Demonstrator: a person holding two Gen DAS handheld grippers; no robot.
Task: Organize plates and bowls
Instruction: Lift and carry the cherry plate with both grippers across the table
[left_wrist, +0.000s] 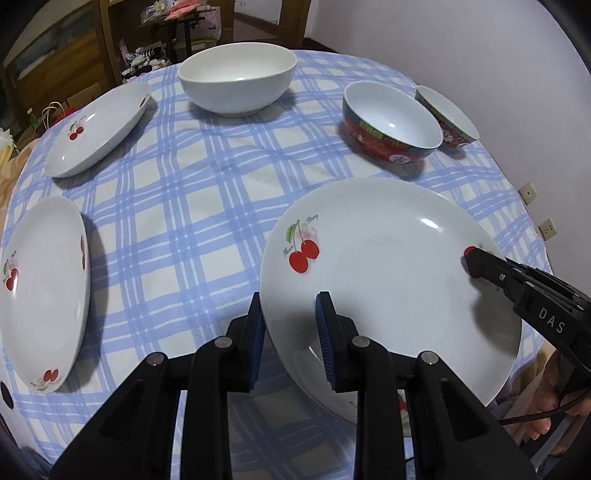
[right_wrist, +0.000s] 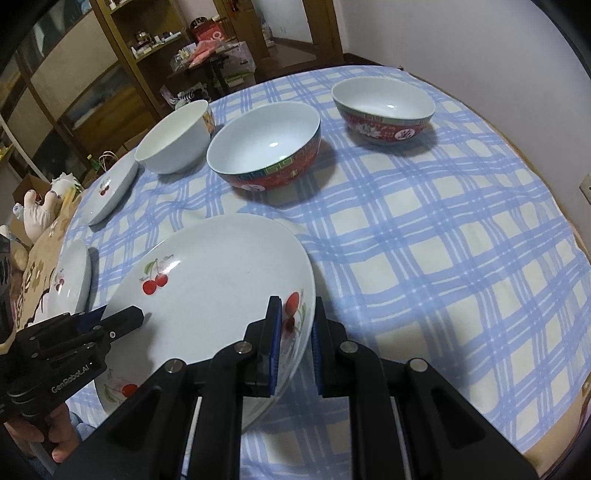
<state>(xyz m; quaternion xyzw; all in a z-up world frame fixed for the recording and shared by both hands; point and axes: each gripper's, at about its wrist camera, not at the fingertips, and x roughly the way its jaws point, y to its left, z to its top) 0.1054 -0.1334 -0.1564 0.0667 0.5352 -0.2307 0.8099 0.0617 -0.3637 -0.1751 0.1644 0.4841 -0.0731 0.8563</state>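
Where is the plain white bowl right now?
The plain white ceramic bowl stands at the table's far side, between a cherry-print plate on its left and a red patterned bowl on its right in the left wrist view.

A round table (left_wrist: 207, 192) wears a cloth with blue and white squares. On it, far in the middle, sits a big white bowl (left_wrist: 237, 82). Far on the right are two red bowls (left_wrist: 392, 122), side by side. On the left lie two white plates with cherries (left_wrist: 98, 129), one far, one near (left_wrist: 42, 291).
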